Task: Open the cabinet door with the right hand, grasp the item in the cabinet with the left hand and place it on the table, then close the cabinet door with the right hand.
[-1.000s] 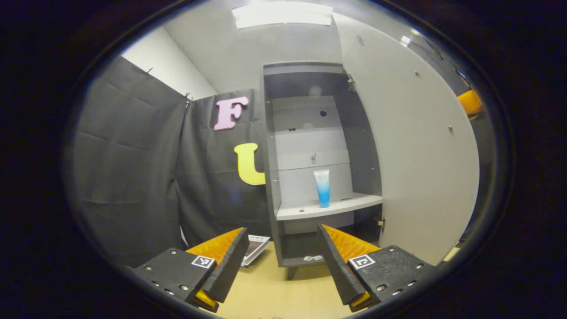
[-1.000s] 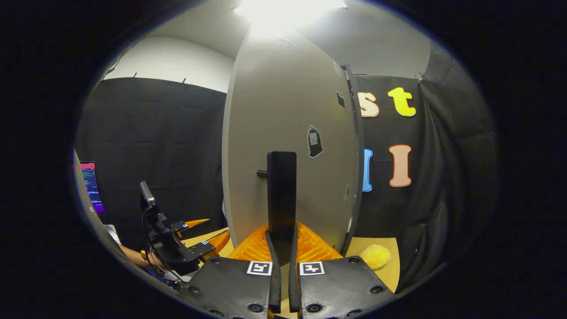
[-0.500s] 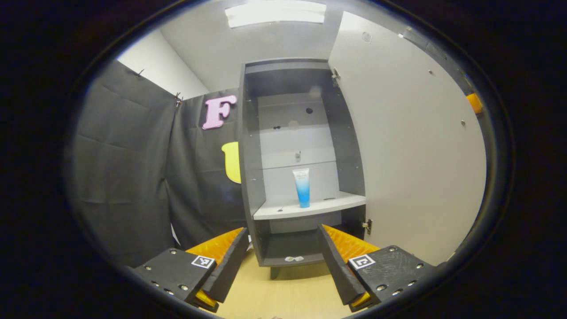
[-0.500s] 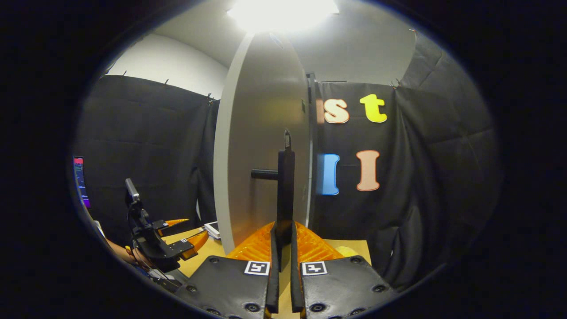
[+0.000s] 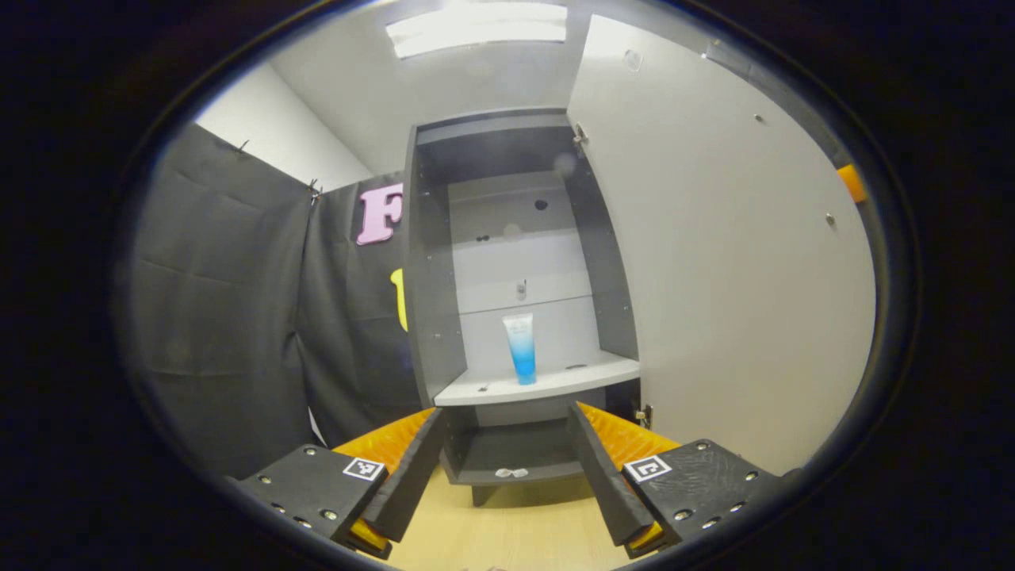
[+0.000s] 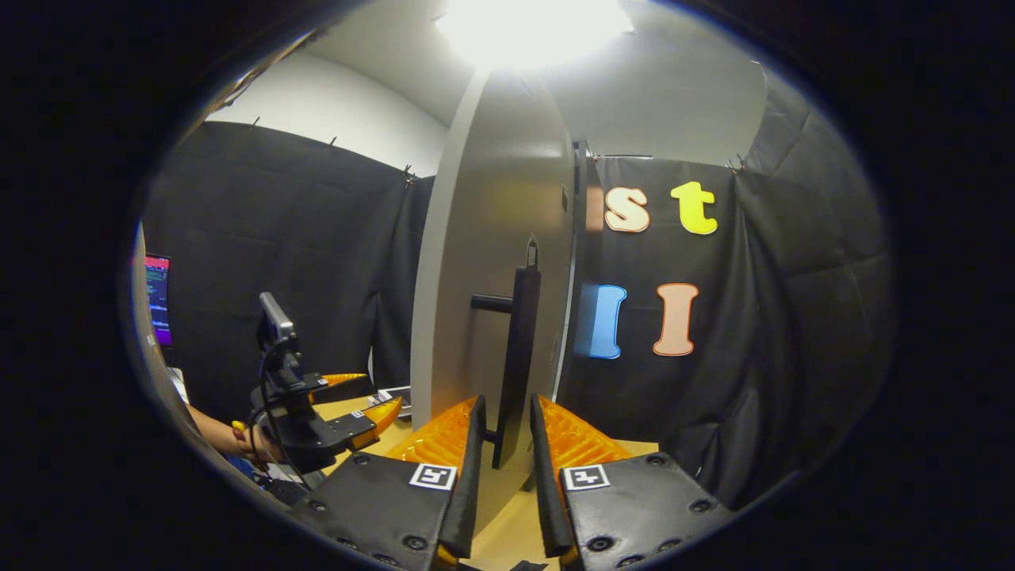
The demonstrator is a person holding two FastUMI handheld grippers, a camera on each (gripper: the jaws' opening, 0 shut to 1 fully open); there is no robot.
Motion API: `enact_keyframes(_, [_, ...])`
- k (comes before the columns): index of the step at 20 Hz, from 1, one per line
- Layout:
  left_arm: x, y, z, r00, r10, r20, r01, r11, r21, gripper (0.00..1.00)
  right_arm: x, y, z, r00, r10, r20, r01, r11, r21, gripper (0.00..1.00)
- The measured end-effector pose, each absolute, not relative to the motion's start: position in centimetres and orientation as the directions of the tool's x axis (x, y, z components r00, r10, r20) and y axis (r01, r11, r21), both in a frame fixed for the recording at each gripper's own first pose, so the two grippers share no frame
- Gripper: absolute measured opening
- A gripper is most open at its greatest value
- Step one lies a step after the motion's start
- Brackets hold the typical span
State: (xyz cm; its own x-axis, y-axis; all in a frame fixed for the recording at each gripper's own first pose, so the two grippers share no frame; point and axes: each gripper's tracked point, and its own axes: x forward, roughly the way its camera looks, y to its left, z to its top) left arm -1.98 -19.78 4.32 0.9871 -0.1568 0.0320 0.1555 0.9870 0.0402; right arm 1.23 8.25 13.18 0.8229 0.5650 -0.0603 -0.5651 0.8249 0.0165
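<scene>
The grey cabinet (image 5: 428,317) stands open on the table. A blue and white tube (image 5: 520,349) stands upright on its middle shelf (image 5: 547,382). My left gripper (image 5: 506,414) is open and empty, in front of the cabinet and below the shelf, well short of the tube. The pale door (image 5: 729,262) is swung out to the right. In the right gripper view the door (image 6: 492,262) is seen edge-on. Its black bar handle (image 6: 519,349) runs down between the parted fingers of my right gripper (image 6: 505,406), which is open. A hand (image 6: 230,436) holds the left gripper (image 6: 341,408) at lower left.
The tan table (image 5: 507,523) runs under the cabinet's feet. A small clear object (image 5: 506,473) lies on the cabinet's bottom shelf. A lit monitor (image 6: 158,297) stands at far left, and a flat booklet (image 6: 392,394) lies on the table beside the door.
The door has swung wider. My right gripper's fingers, pressed on the handle before, have parted. The left gripper has shifted so that the cabinet's inside faces it more squarely.
</scene>
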Motion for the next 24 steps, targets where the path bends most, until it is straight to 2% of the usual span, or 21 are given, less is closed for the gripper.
enact_keyframes(1, [-1.2,-20.3,4.9,0.986,-0.163,0.04,0.161,0.986,0.039,0.92,0.8,6.9,13.7,0.838,0.544,-0.04,-0.542,0.839,0.035,0.41])
enact_keyframes(3, [0.4,-21.3,6.0,0.983,-0.179,0.05,0.177,0.984,0.032,0.92,0.8,3.6,14.3,0.888,0.46,0.0,-0.459,0.886,0.059,0.74])
enact_keyframes(4, [1.5,-21.9,6.5,0.981,-0.184,0.054,0.183,0.983,0.028,0.92,1.5,2.0,13.8,0.918,0.396,0.009,-0.395,0.916,0.064,0.94])
enact_keyframes(5, [2.7,-22.3,7.1,0.981,-0.187,0.059,0.186,0.982,0.024,0.92,1.9,0.0,13.4,0.945,0.326,0.003,-0.325,0.943,0.066,0.99])
enact_keyframes(7, [5.3,-23.0,8.1,0.98,-0.186,0.073,0.185,0.983,0.019,0.92,3.2,-3.1,11.9,0.979,0.199,-0.032,-0.196,0.977,0.077,0.96])
enact_keyframes(8, [6.7,-23.3,8.5,0.979,-0.185,0.084,0.184,0.983,0.019,0.92,3.6,-4.1,11.2,0.988,0.147,-0.05,-0.143,0.986,0.082,0.99])
enact_keyframes(10, [9.5,-23.8,9.2,0.978,-0.188,0.093,0.186,0.982,0.023,0.92,3.7,-5.8,10.2,0.996,0.046,-0.079,-0.04,0.996,0.077,0.99])
enact_keyframes(12, [12.4,-24.2,9.0,0.978,-0.19,0.086,0.189,0.982,0.023,0.94,3.5,-6.8,9.1,0.994,-0.014,-0.106,0.021,0.998,0.061,0.99])
enact_keyframes(14, [14.9,-24.5,8.6,0.978,-0.194,0.071,0.194,0.981,0.009,0.92,3.6,-7.0,8.3,0.989,-0.063,-0.131,0.072,0.996,0.061,0.99])
enact_keyframes(15, [16.2,-24.7,8.3,0.978,-0.197,0.063,0.197,0.98,0.0,0.94,3.6,-6.9,8.0,0.987,-0.081,-0.14,0.091,0.993,0.069,0.94])
enact_keyframes(16, [17.4,-24.8,7.9,0.979,-0.198,0.056,0.199,0.98,-0.006,0.94,3.7,-7.0,7.5,0.984,-0.093,-0.151,0.105,0.991,0.077,0.94])
enact_keyframes(17, [18.6,-24.9,7.5,0.978,-0.201,0.048,0.201,0.98,-0.005,0.94,4.0,-7.0,7.0,0.981,-0.103,-0.165,0.117,0.99,0.082,0.99])
enact_keyframes(22, [23.2,-25.9,4.3,0.977,-0.211,-0.02,0.211,0.978,0.006,0.92,7.0,-7.5,4.5,0.958,-0.165,-0.233,0.187,0.98,0.075,0.99])
enact_keyframes(24, [24.7,-26.1,2.8,0.975,-0.212,-0.058,0.213,0.977,0.006,0.94,7.5,-7.4,3.8,0.952,-0.174,-0.252,0.201,0.976,0.087,0.99])
